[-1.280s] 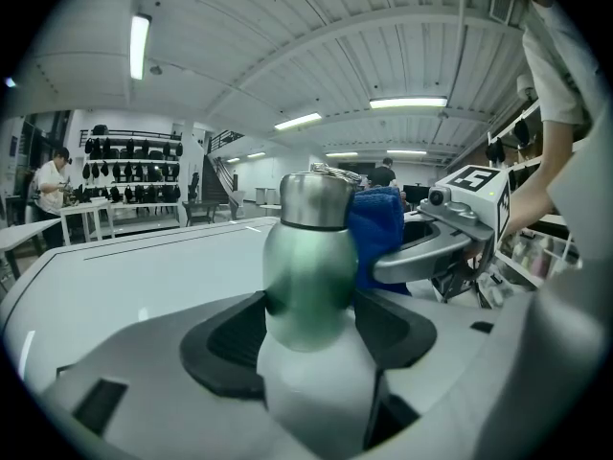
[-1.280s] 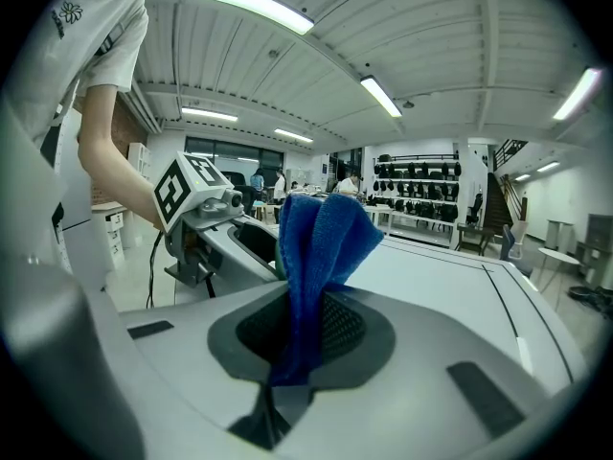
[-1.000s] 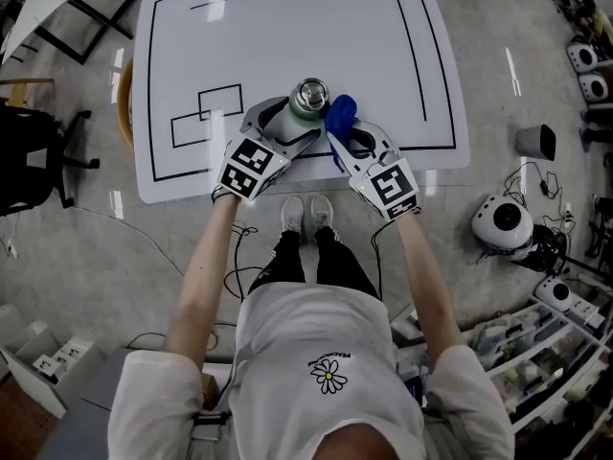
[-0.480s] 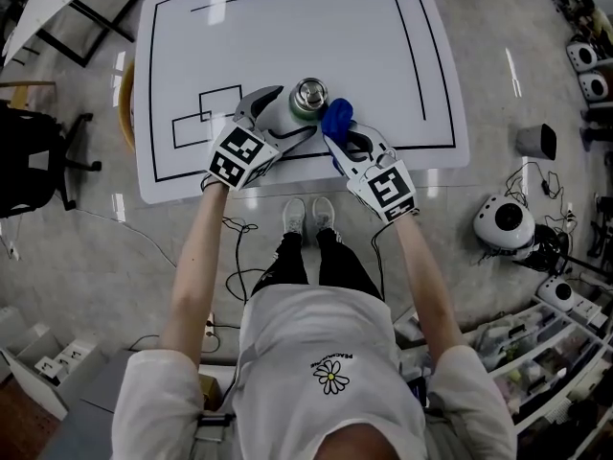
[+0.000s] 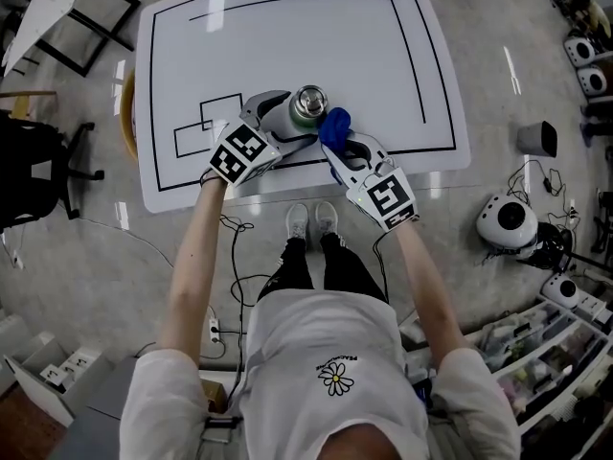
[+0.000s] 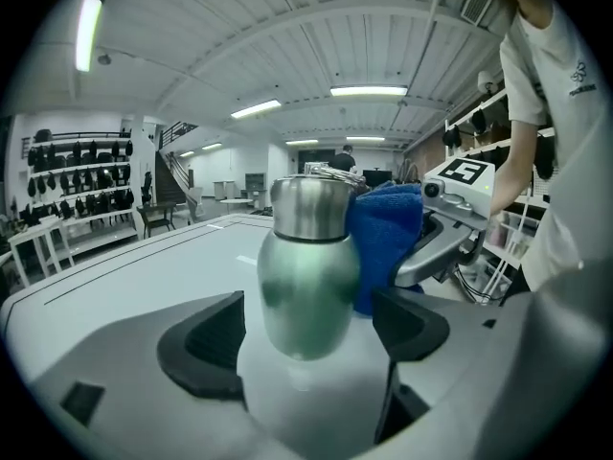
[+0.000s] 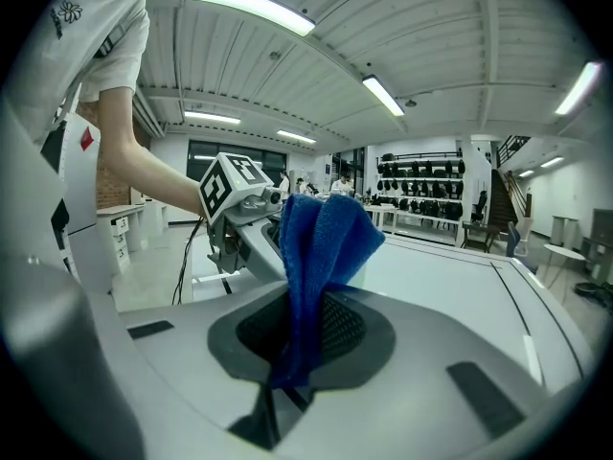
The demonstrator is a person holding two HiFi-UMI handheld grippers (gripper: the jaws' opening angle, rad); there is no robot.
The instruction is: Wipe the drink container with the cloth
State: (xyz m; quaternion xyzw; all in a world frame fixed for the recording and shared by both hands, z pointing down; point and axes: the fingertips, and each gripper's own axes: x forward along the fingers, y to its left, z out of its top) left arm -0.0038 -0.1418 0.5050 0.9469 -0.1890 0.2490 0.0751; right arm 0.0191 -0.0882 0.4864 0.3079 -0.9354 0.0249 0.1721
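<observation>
A green steel drink bottle (image 5: 308, 103) with a silver neck stands upright on the white table (image 5: 287, 46) near its front edge. My left gripper (image 5: 292, 119) has its jaws spread wide round the bottle (image 6: 306, 286). The black pads (image 6: 206, 338) stand a little off its sides and do not press on it. My right gripper (image 5: 343, 146) is shut on a blue cloth (image 5: 335, 123), which stands bunched up from its jaws (image 7: 321, 247). The cloth (image 6: 388, 242) rests against the bottle's right side. My right gripper (image 6: 450, 228) shows behind it in the left gripper view.
Black lines mark a large rectangle and two small overlapping boxes (image 5: 206, 123) on the table. A black chair (image 5: 38, 166) stands on the floor at the left. At the right are a dark cup (image 5: 536, 140), a round white device (image 5: 506, 222) and shelves of clutter.
My left gripper's jaws have widened off the bottle and the gripper has shifted left. The right gripper with the cloth has moved slightly up and left, staying beside the bottle.
</observation>
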